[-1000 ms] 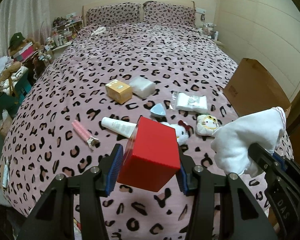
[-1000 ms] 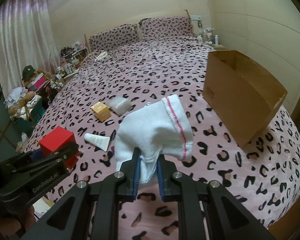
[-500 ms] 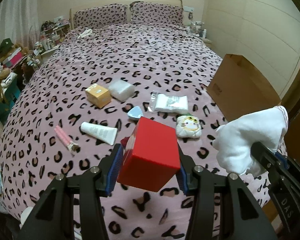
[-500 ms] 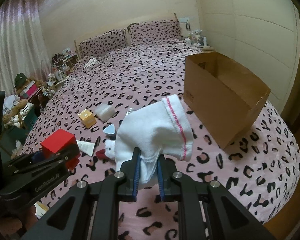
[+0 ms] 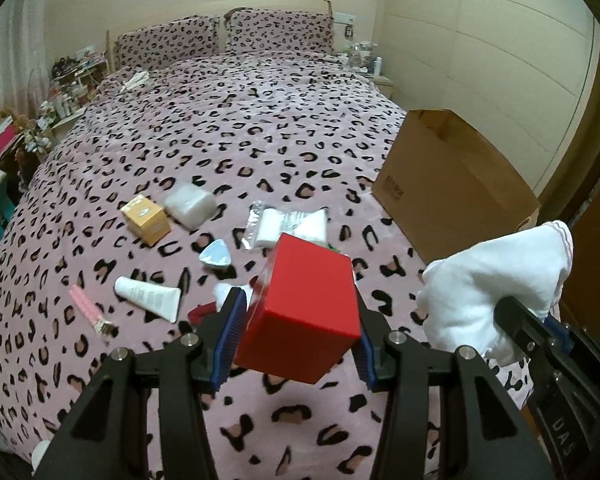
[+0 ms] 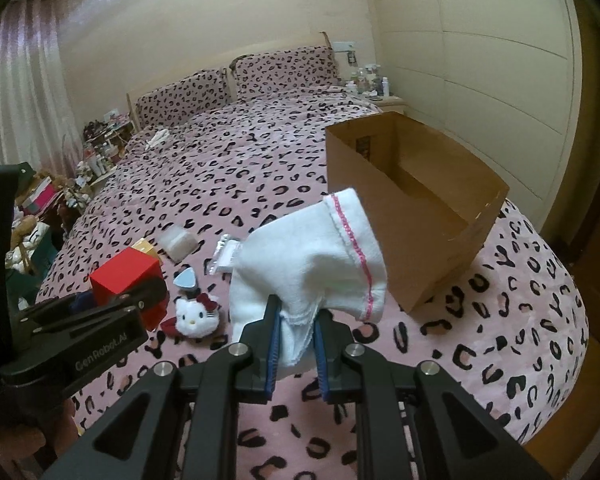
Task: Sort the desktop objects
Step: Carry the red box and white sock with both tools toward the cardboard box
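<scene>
On the far left of the bed we see a pink stick, a white tube and a yellow box lying flat, well apart from each other. They are not sorted yet.

In the middle, our left gripper holds the red box. Its jaws press on two sides of it, so it hangs above the bed and cannot drop. The box is bright red, smooth, with sharp corners, and it is tilted.

Next to it, our right gripper has its jaws pinched tight on the white cloth. The cloth is soft and bunched up, with a pink stitched edge.

On the right stands the brown box, open on top. We think both things go in there.
</scene>
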